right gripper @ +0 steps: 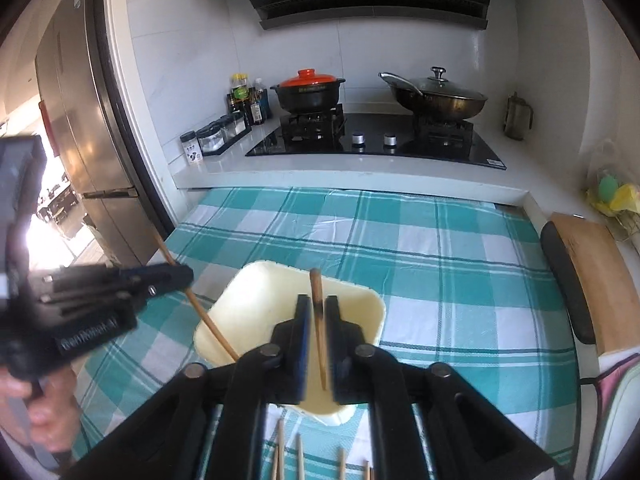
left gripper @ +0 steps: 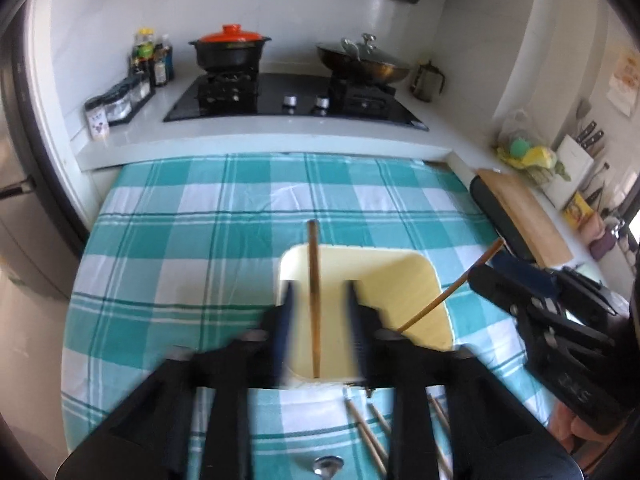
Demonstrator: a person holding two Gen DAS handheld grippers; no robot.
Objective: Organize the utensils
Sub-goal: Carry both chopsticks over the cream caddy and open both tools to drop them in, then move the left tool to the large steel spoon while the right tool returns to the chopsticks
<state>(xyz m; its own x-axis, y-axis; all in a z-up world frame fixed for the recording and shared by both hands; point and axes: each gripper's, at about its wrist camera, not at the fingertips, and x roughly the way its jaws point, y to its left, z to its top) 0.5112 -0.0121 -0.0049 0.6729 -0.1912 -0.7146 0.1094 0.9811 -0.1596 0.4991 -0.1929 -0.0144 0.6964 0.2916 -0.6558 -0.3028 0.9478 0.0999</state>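
Chopsticks are the business on this table, which is covered with a teal-and-white checked cloth. Near its middle stands a pale yellow container, square with rounded corners. The left gripper hangs over the container's left part with its jaws well apart; a brown chopstick stands between them, its lower end inside the container, and neither pad touches it. The right gripper is above the same container with its jaws only narrowly apart; a second chopstick stands in that gap, tip down in the container, and whether the pads press on it I cannot tell. Each wrist view shows the other gripper to one side with its chopstick slanting down into the container. More chopsticks lie loose on the cloth at the near edge, beside a metal spoon. Beyond the table a hob carries a black pot with an orange lid and a lidded wok.
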